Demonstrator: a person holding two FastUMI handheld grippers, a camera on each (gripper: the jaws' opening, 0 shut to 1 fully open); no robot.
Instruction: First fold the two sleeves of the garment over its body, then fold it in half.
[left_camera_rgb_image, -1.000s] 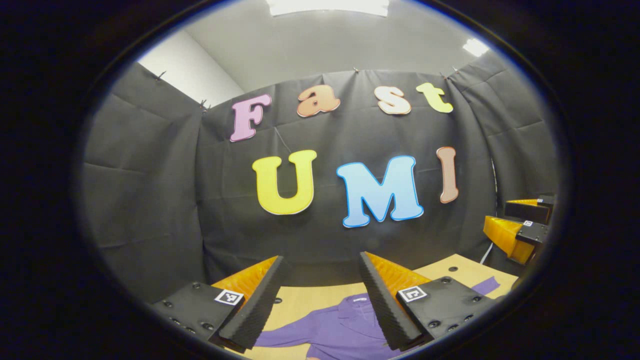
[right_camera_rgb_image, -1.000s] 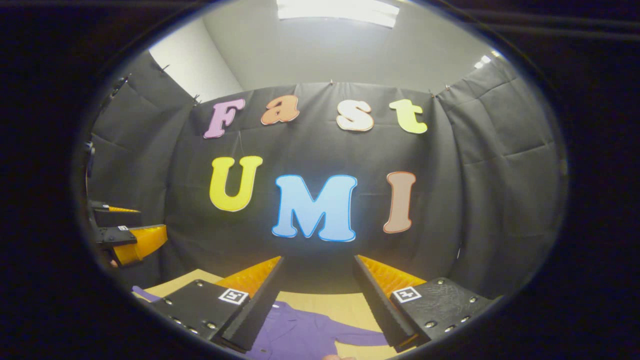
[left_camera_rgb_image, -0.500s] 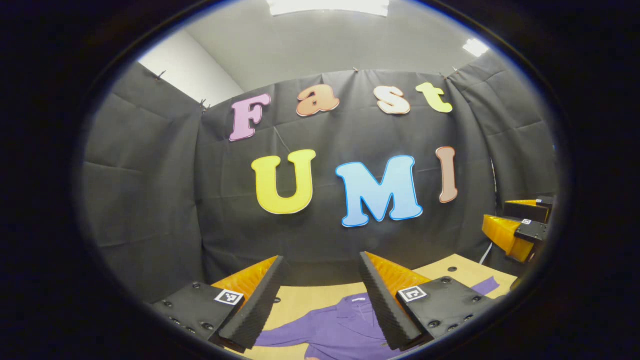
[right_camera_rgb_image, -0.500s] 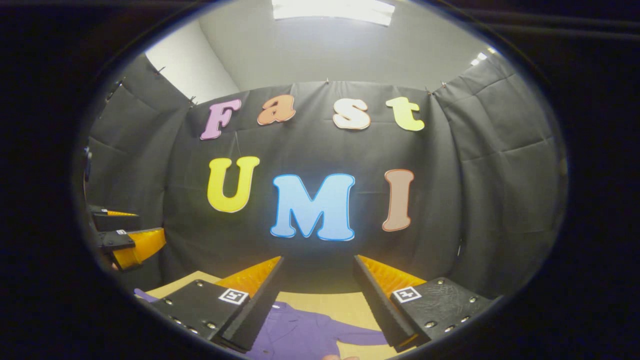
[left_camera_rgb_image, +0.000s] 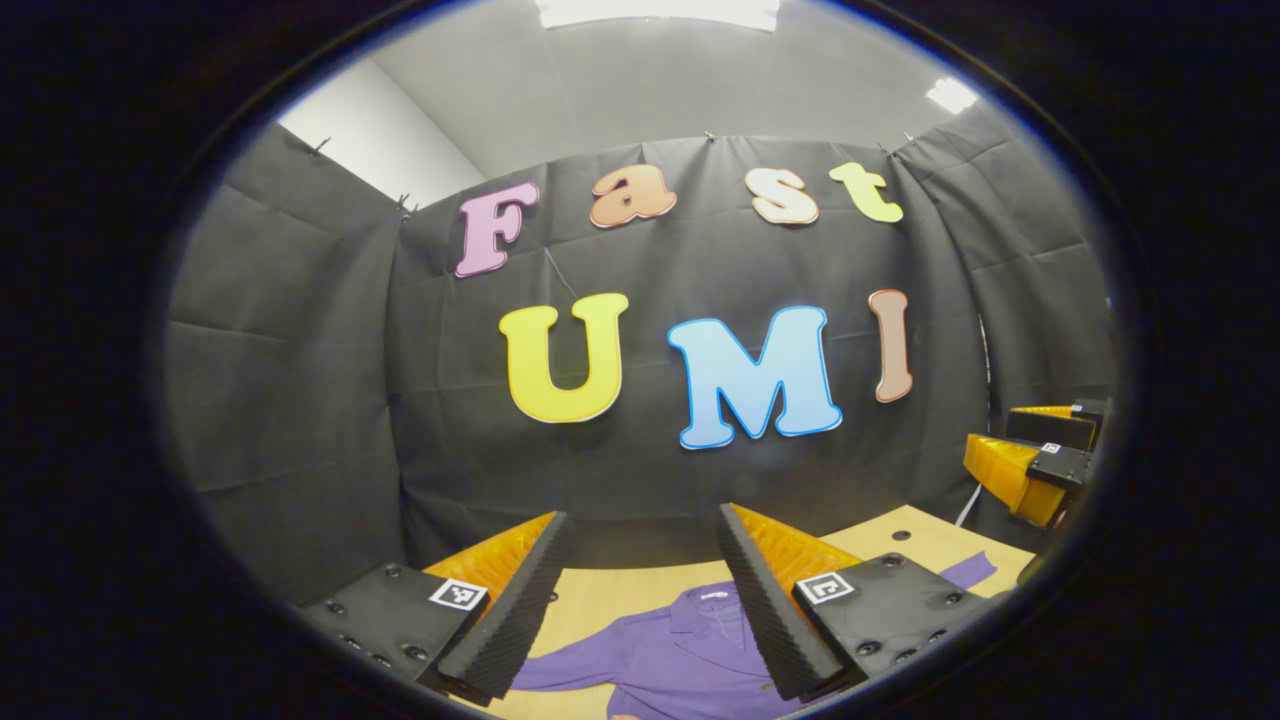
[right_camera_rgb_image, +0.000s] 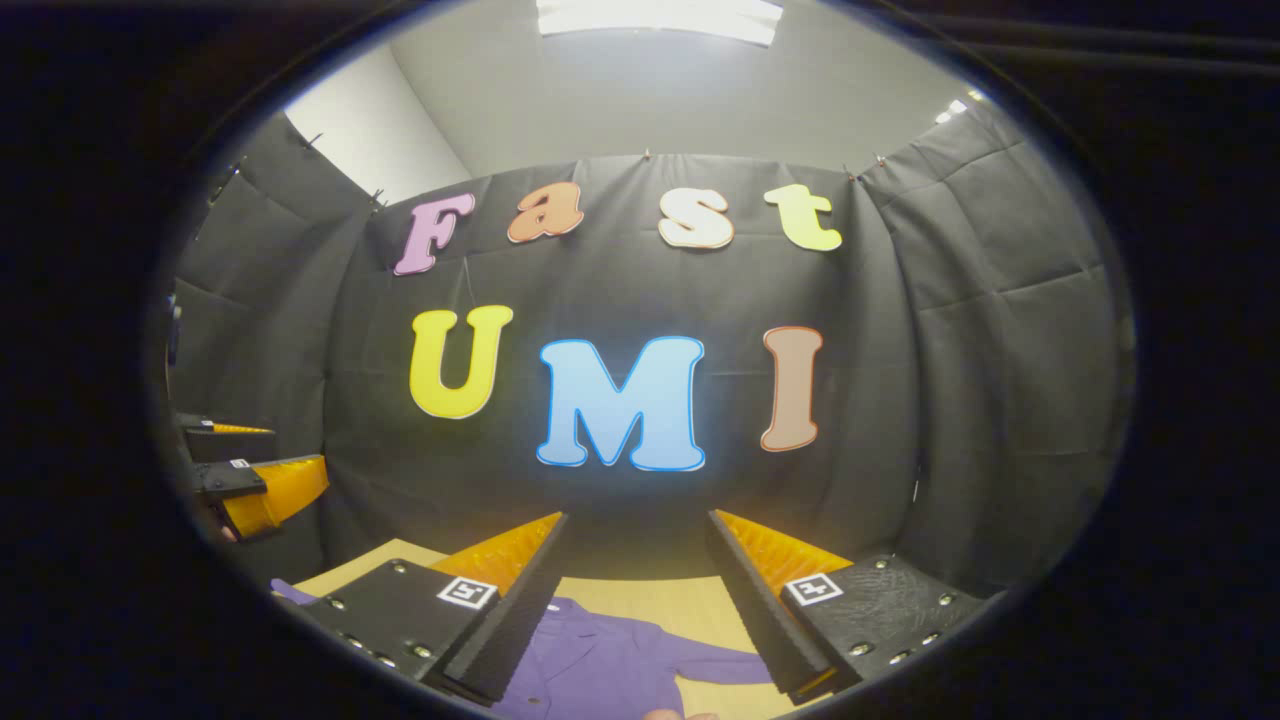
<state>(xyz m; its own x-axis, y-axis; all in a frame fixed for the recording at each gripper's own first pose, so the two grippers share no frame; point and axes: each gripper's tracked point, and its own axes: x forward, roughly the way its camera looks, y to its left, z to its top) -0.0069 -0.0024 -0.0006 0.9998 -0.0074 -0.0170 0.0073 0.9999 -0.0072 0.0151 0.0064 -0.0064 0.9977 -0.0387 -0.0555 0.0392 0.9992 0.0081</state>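
So you've got both grippers up above the desk (left_camera_rgb_image: 620, 598), left gripper (left_camera_rgb_image: 640, 580) and right gripper (right_camera_rgb_image: 635, 585), jaws spread wide and holding nothing. Purple garment (left_camera_rgb_image: 670, 655) lies flat on the desk below them, sleeves spread out toward the side edges.

Recording booth, black cloth walls (left_camera_rgb_image: 300, 400) pinned up, ceiling light panel (right_camera_rgb_image: 655, 18), pale wooden bench (left_camera_rgb_image: 640, 595)
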